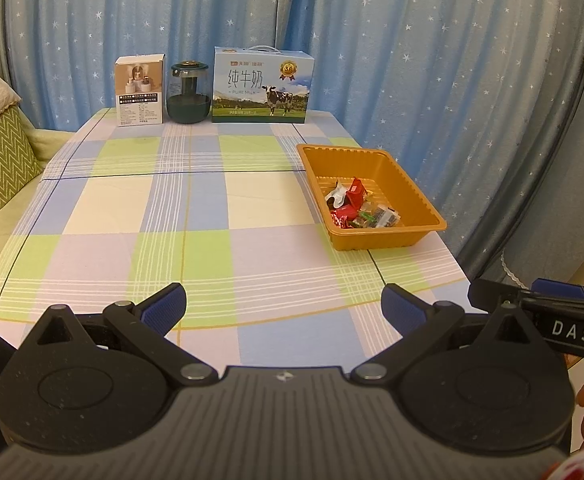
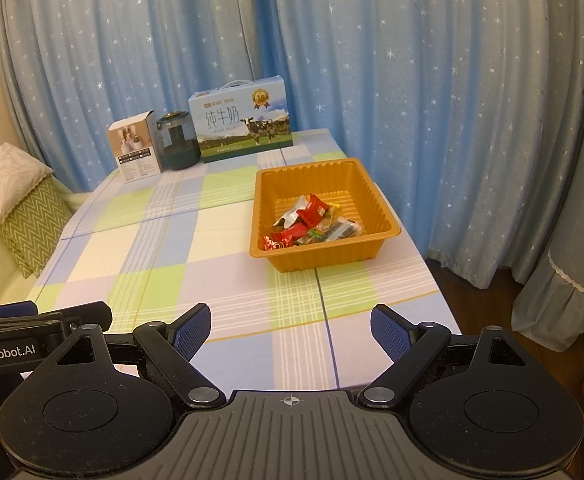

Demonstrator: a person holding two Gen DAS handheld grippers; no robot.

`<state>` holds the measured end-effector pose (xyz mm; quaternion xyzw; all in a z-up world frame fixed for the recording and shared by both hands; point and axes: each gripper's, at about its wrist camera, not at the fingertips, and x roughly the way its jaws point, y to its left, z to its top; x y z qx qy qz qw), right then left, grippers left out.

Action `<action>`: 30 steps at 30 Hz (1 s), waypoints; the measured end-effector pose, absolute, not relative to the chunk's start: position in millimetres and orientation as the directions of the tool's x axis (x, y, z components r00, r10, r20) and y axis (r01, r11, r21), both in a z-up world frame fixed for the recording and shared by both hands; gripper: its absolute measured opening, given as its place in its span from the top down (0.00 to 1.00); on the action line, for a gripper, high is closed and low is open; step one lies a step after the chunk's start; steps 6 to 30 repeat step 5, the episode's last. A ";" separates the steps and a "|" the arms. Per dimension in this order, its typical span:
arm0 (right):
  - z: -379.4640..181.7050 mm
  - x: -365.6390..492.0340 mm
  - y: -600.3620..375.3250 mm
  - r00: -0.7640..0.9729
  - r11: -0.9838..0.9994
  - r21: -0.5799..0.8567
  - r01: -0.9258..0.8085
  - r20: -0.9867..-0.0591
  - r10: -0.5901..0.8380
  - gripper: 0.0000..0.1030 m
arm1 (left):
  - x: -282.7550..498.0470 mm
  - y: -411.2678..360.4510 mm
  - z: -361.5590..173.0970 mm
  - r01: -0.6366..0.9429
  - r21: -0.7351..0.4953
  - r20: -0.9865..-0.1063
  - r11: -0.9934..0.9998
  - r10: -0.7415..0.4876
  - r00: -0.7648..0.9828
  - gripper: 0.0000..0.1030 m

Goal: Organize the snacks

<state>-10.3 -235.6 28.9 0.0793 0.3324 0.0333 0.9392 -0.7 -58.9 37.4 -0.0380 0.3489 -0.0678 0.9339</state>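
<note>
While both grippers hang empty, risk is the orange ribbed plastic tray (image 1: 376, 236): it sits near the plaid table's (image 1: 171, 216) right edge, so a nudge could tip it off.

Left wrist: left gripper (image 1: 283, 308) fingers spread, wrapped snacks (image 1: 358, 206) in tray, open cloth left of tray.

Right wrist: right gripper (image 2: 290, 330) fingers spread, tray (image 2: 324, 258) ahead, table drop-off just right of it.

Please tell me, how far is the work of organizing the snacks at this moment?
Done, as it looks: the wrapped snacks lie together in the orange tray, and none shows loose on the checked tablecloth. In hand: nothing. The left gripper and right gripper are both open and empty, near the table's front edge. Left: little is visible; perhaps only tidying the pile inside the tray.
</note>
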 end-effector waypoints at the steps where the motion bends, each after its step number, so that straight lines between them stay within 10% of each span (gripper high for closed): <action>1: 29.1 -10.0 -235.8 0.777 0.985 0.171 -0.010 -0.619 0.116 0.16 | -1.0 -59.0 36.9 0.101 -0.122 -0.644 0.987 -0.156 0.749 0.00; 30: 27.3 -11.0 -235.0 0.779 0.985 0.173 -0.009 -0.617 0.116 0.16 | -2.3 -59.5 36.2 0.096 -0.121 -0.634 0.988 -0.151 0.758 0.00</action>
